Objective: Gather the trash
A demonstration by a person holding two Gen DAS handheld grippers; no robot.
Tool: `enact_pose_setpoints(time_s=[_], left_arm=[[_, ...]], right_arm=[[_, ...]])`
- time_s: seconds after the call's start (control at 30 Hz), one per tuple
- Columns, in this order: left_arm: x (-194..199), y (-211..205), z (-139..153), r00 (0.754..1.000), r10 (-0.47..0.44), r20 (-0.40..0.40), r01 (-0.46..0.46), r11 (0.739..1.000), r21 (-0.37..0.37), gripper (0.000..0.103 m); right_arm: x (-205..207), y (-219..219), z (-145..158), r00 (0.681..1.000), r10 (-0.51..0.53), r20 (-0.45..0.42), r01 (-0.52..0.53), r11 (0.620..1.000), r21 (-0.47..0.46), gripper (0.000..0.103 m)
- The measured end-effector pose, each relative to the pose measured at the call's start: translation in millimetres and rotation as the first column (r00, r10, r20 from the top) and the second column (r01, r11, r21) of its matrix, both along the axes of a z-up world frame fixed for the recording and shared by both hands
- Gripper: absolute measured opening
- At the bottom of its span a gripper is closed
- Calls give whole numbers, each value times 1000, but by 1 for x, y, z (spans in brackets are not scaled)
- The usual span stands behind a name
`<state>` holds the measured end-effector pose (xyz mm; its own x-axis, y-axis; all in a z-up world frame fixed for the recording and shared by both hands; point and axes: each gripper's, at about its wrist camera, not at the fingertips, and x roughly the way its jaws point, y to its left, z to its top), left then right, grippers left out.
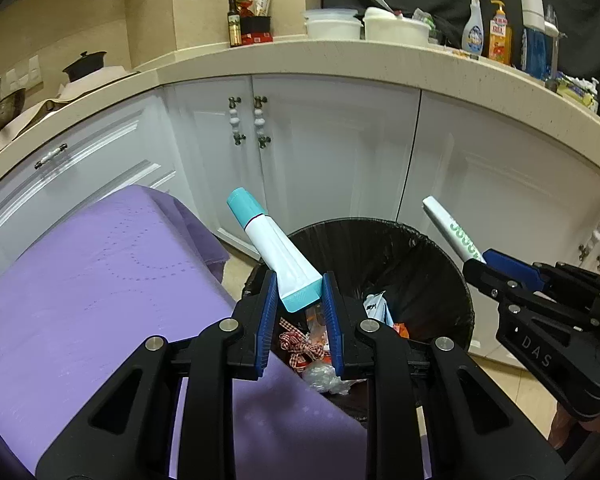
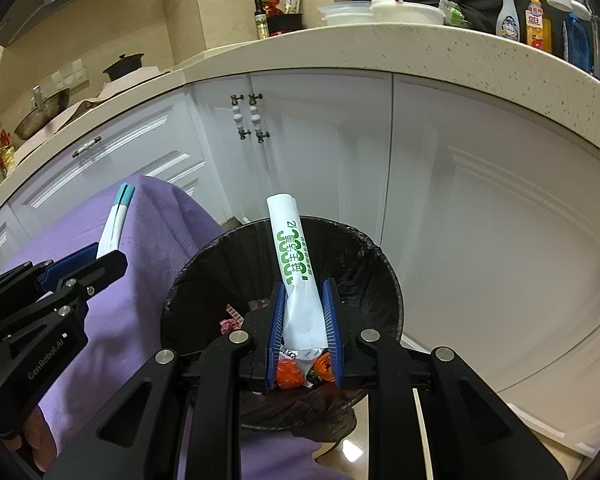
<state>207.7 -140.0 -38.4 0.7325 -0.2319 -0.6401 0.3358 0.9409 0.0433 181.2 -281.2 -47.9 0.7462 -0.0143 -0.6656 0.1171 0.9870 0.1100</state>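
My left gripper (image 1: 300, 285) is shut on the flat crimped end of a white tube with a teal cap (image 1: 274, 250), held over the left rim of a black-lined trash bin (image 1: 428, 264). My right gripper (image 2: 303, 292) is shut on a white paper packet with green print (image 2: 294, 256), held above the bin (image 2: 204, 276). Each gripper shows in the other's view: the right gripper (image 1: 478, 260) with its packet (image 1: 452, 228) at the bin's right, the left gripper (image 2: 108, 254) with the tube (image 2: 116, 220) at the bin's left. Wrappers and scraps (image 1: 312, 344) lie inside the bin.
A purple cloth (image 1: 100, 288) covers a surface just left of the bin. White cabinet doors (image 1: 332, 152) stand behind it under a beige countertop (image 1: 340, 58) that carries bottles, white containers (image 1: 332, 24) and a pot. Tiled floor (image 1: 512, 384) lies to the right.
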Motion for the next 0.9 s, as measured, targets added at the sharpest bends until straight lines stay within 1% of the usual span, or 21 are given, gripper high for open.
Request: enact_pose_setpoints(time_s=[0.1,0.2,0.27,0.43,0.47,0.53,0.7,0.83,0.9], left_arm=[[8,-5,-7,1000,-10,-16,11,1000,13,24],[15,-7,-12,1000,0,-30,0,1000,15,28],[18,-7,-15,999,9,-42,-9,1000,10,40],[18,-6,-17,999,15,-46,-15,1000,4,41],[17,-6,-16,999,17,-40,-16,1000,5,45],[15,-5,-14,999,18,-33,-18,1000,2,47],[10,0,-7,1000,24,-20,-24,1000,-3,48],[2,5,-2,1000,29,-9,-29,1000,-4,53],[-5,9,1,999,33,-4,-33,999,-9,54]], right_arm=[[6,-3,-5,1000,-3,-9,3,1000,10,23],[10,-6,-10,1000,-10,-15,11,1000,8,32],[11,-7,-12,1000,-11,-18,11,1000,11,32],[10,-9,-12,1000,-17,-19,17,1000,11,32],[8,-10,-12,1000,-20,-17,20,1000,11,32],[7,-11,-11,1000,-22,-15,22,1000,10,32],[1,-10,-7,1000,-22,-10,22,1000,7,33],[-4,-7,-3,1000,-21,-4,21,1000,-1,36],[-7,-5,0,1000,-20,0,20,1000,-4,37]])
